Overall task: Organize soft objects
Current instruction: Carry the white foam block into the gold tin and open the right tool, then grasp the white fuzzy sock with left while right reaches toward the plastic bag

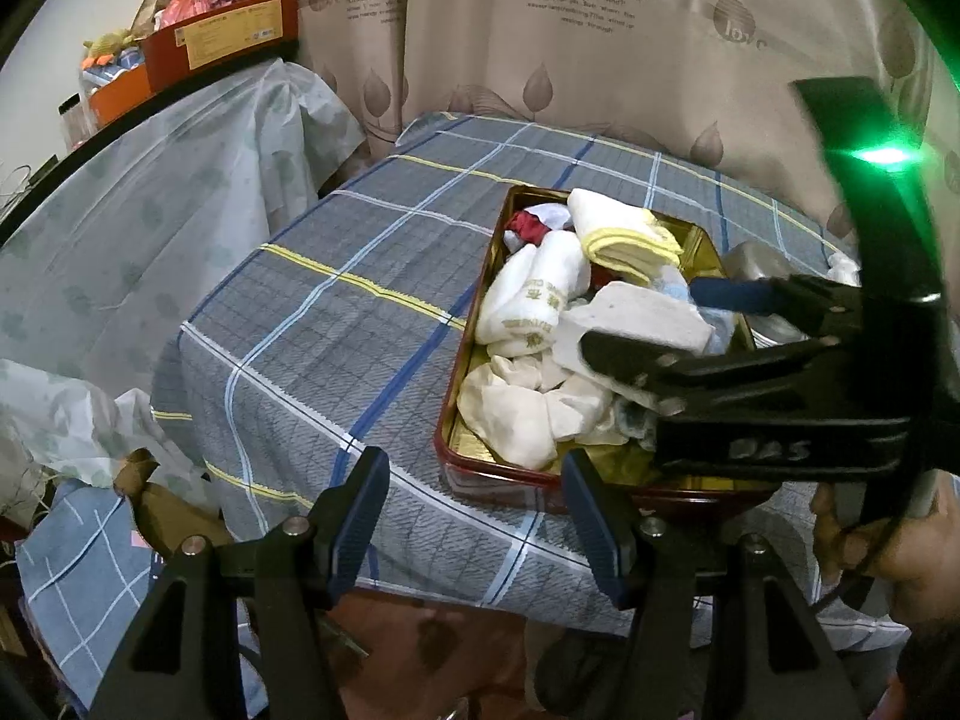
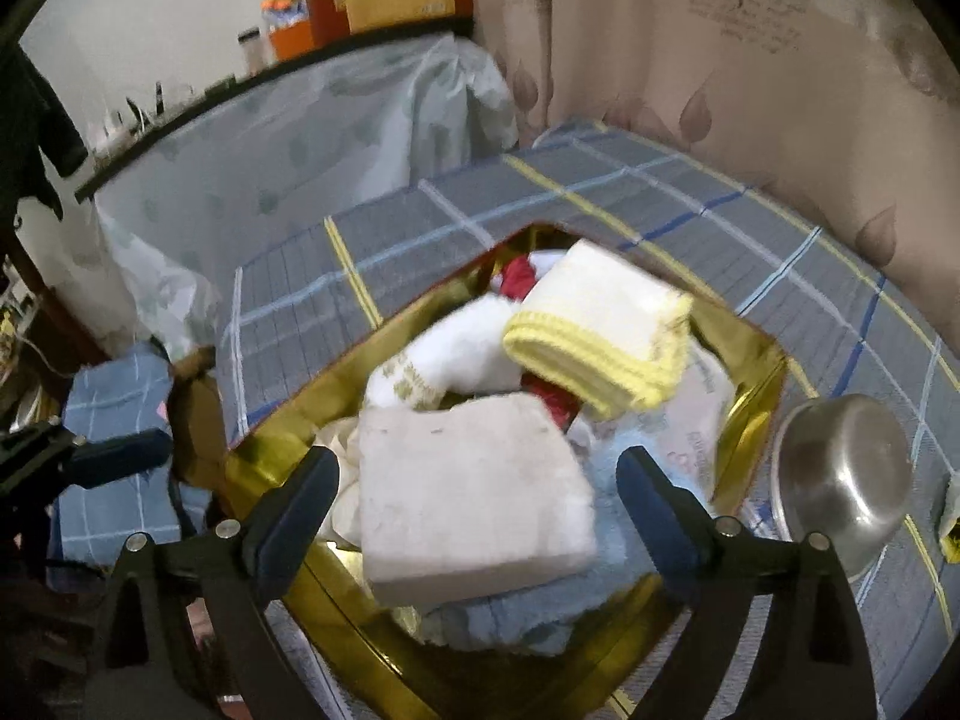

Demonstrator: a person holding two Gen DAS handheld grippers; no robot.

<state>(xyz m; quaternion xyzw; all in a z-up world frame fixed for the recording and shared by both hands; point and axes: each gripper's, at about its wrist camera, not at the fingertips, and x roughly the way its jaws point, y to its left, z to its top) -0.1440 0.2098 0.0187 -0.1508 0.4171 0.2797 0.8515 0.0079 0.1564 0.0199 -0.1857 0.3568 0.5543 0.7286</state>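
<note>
**Folded white cloth in the tin – clear the gripper out clean**

As the folded white cloth (image 2: 474, 492) now lies on top of the pile w/ both pads off it, the step in hand looks like the release & pull-back. To do it well, I'd judge: lift straight up & back, keep the jaws wide so neither pad snags an edge and drags the fold open; don't sweep sideways, the stack is loose & heaped.

Cloth sits at the near end of the gold-lined tin (image 2: 750, 420), resting on a pale blue cloth (image 2: 516, 618), w/ the yellow-edged towel (image 2: 606, 336) and white printed socks (image 2: 432, 360) just beyond. Right gripper (image 2: 474, 492) straddles it: jaws spread wide, cloth between them but gaps show on both sides, so nothing gripped. No earlier pic to compare.

Left gripper (image 1: 477, 498) hovers at the tin's near-left corner, partly open, empty, apart from the cloths.

Steel bowl (image 2: 840, 468) stands just beside the tin on the checked bed sheet (image 1: 300, 324); mind it on withdrawal.
</note>
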